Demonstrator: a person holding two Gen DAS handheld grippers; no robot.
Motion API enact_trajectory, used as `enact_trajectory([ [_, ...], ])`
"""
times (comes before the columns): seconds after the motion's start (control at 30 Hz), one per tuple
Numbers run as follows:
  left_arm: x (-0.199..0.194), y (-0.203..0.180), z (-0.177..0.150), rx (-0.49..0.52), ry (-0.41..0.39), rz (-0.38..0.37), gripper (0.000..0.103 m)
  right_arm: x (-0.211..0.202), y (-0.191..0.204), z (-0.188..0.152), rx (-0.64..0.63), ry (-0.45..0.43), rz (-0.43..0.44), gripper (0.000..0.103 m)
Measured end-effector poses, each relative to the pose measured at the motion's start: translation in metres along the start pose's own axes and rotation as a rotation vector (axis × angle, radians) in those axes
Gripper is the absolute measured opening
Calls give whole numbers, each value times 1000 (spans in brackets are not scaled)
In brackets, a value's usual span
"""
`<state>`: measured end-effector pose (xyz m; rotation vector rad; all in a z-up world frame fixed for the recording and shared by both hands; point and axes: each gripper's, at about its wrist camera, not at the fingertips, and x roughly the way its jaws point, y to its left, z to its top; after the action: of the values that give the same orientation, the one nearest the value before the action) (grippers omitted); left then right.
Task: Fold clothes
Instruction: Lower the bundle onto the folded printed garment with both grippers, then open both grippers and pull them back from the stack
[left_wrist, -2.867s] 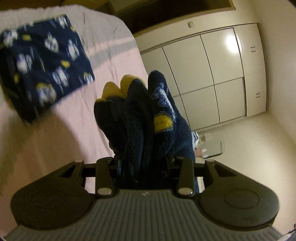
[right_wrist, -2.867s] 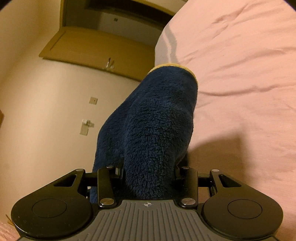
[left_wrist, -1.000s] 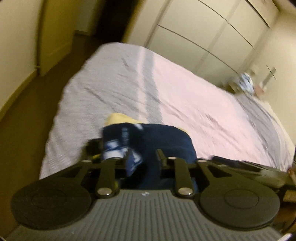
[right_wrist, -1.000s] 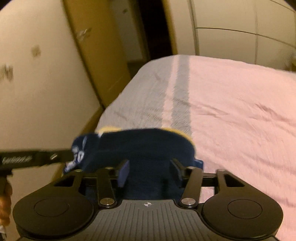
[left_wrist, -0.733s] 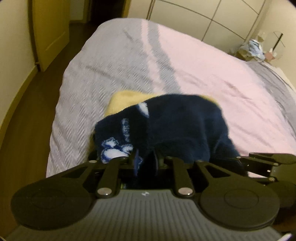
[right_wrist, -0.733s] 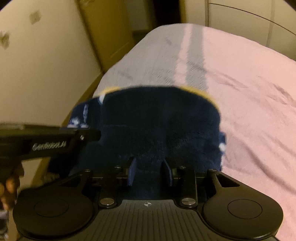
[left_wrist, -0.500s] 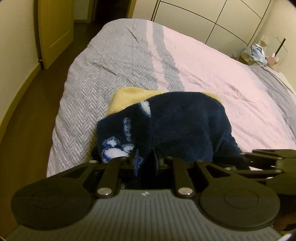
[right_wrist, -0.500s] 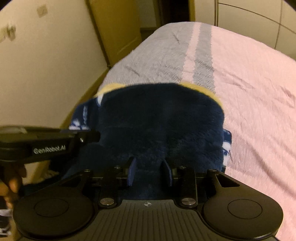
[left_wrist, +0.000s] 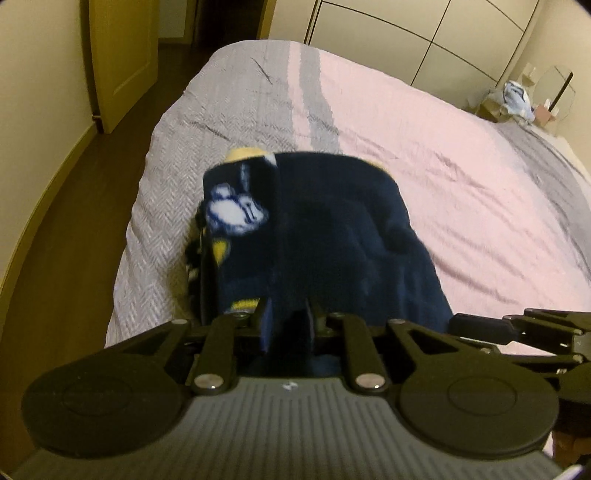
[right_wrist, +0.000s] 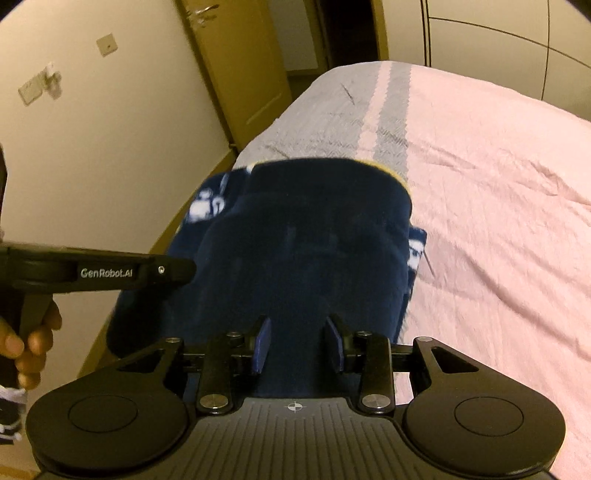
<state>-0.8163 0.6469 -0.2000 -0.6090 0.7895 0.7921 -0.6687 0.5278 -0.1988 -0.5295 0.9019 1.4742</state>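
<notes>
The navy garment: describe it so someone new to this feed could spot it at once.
Find the big bed, pink with a grey band near its foot end. At that end, nearest both cameras, lies the navy garment, gripped by the left gripper and the right gripper. It is the only dark fleece here, with yellow trim and white cartoon prints.

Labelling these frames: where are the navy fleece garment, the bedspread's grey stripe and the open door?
navy fleece garment (left_wrist: 332, 229), left wrist view, plain top fold.
grey stripe (right_wrist: 393, 122), right wrist view, mid-band.
open door (left_wrist: 122, 55), left wrist view, panel face.
</notes>
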Motion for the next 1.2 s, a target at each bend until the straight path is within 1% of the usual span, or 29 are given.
enact_trajectory([
  [0.07, 11, -2, -4, 26, 33, 36, 15, 10, 2, -3, -13, 32, -15, 37],
  [0.13, 24, 2, -6, 16, 54, 54, 15, 22, 5, -4, -39, 60, -31, 37],
  [0.2, 28, 5, -3, 6, 60, 68, 14, 22, 10, -1, -61, 69, -36, 37],
  [0.27, 16, 5, -2, 14, 44, 80, 14, 13, 14, 1, -79, 60, -37, 37],
  [0.37, -9, 4, -7, 14, 24, 83, 14, -7, 12, -2, -61, 39, -18, 37],
  [0.43, -23, 3, -15, 16, 18, 74, 14, -11, 9, -8, -56, 55, -15, 37],
  [0.5, -25, 1, -26, 19, 43, 65, 14, -2, 6, -15, -39, 96, -13, 37],
  [0.57, -17, 1, -35, 24, 87, 88, 14, 6, 4, -20, -20, 125, -27, 37],
  [0.63, -20, 1, -36, 7, 86, 101, 14, 1, 9, -17, -21, 126, -41, 37],
  [0.73, -33, -3, -29, -13, 58, 111, 14, -12, 16, -12, -43, 103, -55, 37],
  [0.8, -40, -6, -26, -24, 49, 120, 17, -15, 18, -10, -47, 110, -68, 37],
  [0.93, -43, -14, -28, -46, 80, 151, 19, -9, 15, -15, -1, 206, -102, 37],
  [0.97, -44, -16, -29, -56, 91, 157, 23, -9, 14, -16, 10, 228, -108, 37],
  [1.0, -47, -19, -31, -55, 97, 163, 32, -9, 14, -16, 19, 246, -109, 37],
  [1.03, -50, -23, -32, -50, 99, 169, 36, -10, 13, -16, 26, 256, -107, 38],
  [1.07, -53, -27, -34, -45, 102, 175, 38, -12, 14, -16, 32, 259, -108, 38],
  [1.1, -57, -31, -36, -40, 105, 181, 38, -16, 15, -16, 35, 257, -110, 40],
  [1.2, -67, -43, -41, -24, 109, 198, 40, -32, 20, -18, 36, 230, -115, 47],
])
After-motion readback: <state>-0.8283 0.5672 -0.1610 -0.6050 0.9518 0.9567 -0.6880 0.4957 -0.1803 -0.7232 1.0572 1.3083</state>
